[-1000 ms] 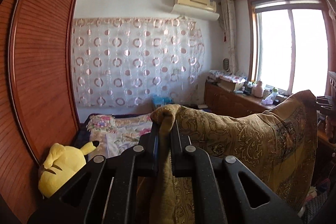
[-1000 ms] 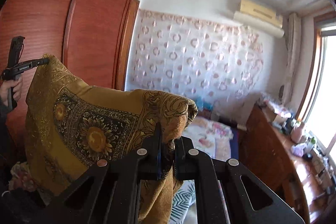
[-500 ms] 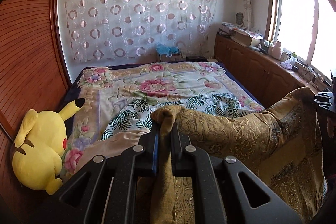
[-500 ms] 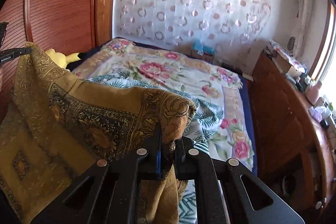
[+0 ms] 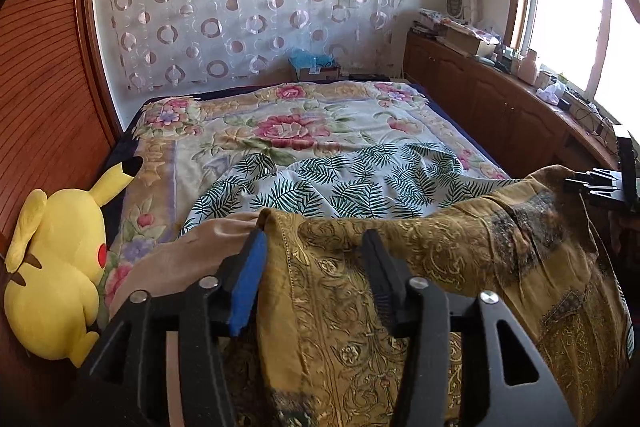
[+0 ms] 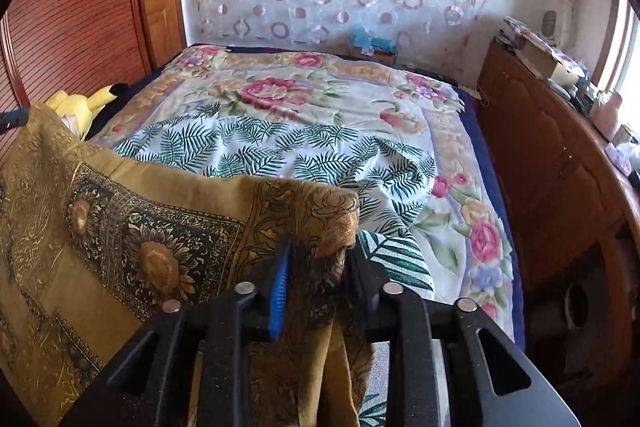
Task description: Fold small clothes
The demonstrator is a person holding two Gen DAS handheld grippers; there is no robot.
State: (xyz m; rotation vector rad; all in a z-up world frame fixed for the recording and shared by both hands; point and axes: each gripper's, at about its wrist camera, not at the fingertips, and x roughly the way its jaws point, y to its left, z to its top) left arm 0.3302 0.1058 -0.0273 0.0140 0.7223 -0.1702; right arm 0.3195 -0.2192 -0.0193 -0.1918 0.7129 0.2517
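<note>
Floral bedding (image 5: 320,123) fills the centre of both views, with a leaf-print sheet (image 5: 352,183) lying over its near part and a yellow plush toy (image 5: 56,267) at left frame against the wooden wardrobe (image 5: 44,75). I note my left gripper (image 5: 314,243) at bottom centre standing spread wide, the gold patterned cloth (image 5: 440,267) draped loosely between its fingers. My right gripper (image 6: 320,259) is parted too; the cloth's bunched corner (image 6: 328,223) sits between the fingers, unpinched, and hangs down lower left.
</note>
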